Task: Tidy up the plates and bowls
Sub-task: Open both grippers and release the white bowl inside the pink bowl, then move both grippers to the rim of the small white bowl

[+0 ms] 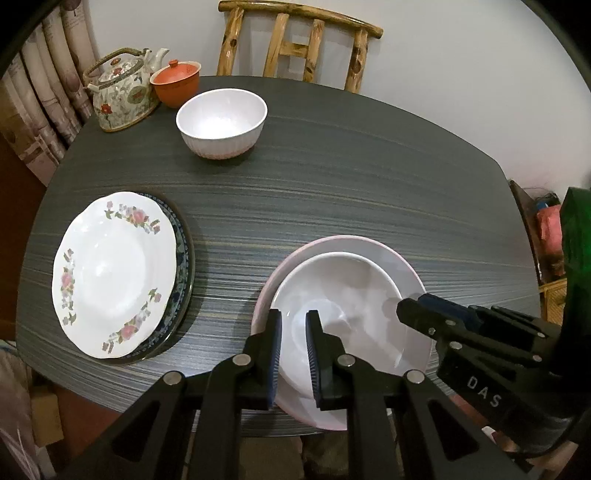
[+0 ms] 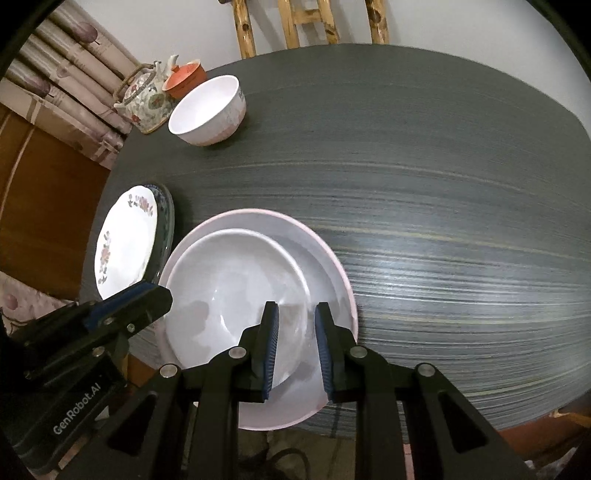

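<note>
A white bowl (image 1: 354,295) (image 2: 229,280) sits nested in a wider pink-rimmed bowl (image 1: 369,242) (image 2: 325,251) at the table's near edge. My left gripper (image 1: 294,317) (image 2: 155,295) is shut on the white bowl's left rim, one finger outside and one inside. My right gripper (image 2: 295,310) (image 1: 413,304) is shut on its right rim the same way. Both point steeply down. A ribbed white bowl (image 1: 221,118) (image 2: 207,107) stands alone at the far left. A floral plate (image 1: 114,273) (image 2: 125,240) lies on a dark blue-patterned plate (image 1: 186,258) (image 2: 168,214) at the left.
A floral teapot (image 1: 118,92) (image 2: 146,99) and an orange lidded cup (image 1: 177,83) (image 2: 184,77) stand at the far left corner of the dark striped table (image 1: 369,166) (image 2: 443,184). A wooden chair (image 1: 295,44) (image 2: 310,22) stands behind it. Curtains hang at the left.
</note>
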`<state>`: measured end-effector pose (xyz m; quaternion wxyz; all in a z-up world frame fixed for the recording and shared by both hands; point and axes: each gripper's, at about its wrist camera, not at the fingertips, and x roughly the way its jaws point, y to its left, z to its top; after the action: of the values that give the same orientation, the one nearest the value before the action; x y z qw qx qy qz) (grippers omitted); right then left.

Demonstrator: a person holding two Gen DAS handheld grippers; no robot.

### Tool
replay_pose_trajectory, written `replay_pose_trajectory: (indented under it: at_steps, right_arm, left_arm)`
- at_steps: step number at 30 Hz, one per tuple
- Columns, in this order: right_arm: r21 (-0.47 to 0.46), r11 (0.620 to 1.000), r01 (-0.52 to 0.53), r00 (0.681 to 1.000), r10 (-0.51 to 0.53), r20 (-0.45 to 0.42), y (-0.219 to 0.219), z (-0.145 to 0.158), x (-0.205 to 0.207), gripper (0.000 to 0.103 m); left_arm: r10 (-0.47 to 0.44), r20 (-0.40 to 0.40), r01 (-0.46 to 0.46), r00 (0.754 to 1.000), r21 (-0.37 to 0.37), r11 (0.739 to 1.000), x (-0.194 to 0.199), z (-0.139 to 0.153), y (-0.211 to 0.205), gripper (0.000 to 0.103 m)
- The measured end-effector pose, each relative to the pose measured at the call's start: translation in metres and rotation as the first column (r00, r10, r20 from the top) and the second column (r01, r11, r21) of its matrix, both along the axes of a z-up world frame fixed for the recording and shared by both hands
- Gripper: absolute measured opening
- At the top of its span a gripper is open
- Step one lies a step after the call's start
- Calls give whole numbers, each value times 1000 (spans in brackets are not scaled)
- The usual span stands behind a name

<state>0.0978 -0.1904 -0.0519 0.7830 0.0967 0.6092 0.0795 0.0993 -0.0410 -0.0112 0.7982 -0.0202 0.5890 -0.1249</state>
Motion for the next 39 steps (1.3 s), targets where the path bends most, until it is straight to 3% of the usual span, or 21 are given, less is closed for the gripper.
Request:
replay_pose_trajectory:
  at_steps: [17,32,39]
  right_arm:
    - [-38,998,-40,998,42,49,5,24,18,22]
    - [-32,997,-66,997,67,27,16,19,71,22]
    - [-30,996,-89,996,89,21,26,15,104,22]
  left_arm:
    - [72,43,-71,996,-30,997,33,21,38,14]
    - [212,46,-211,976,-27,977,113,9,90,14]
    - [221,25,-220,975,-52,974,146,1,99,14]
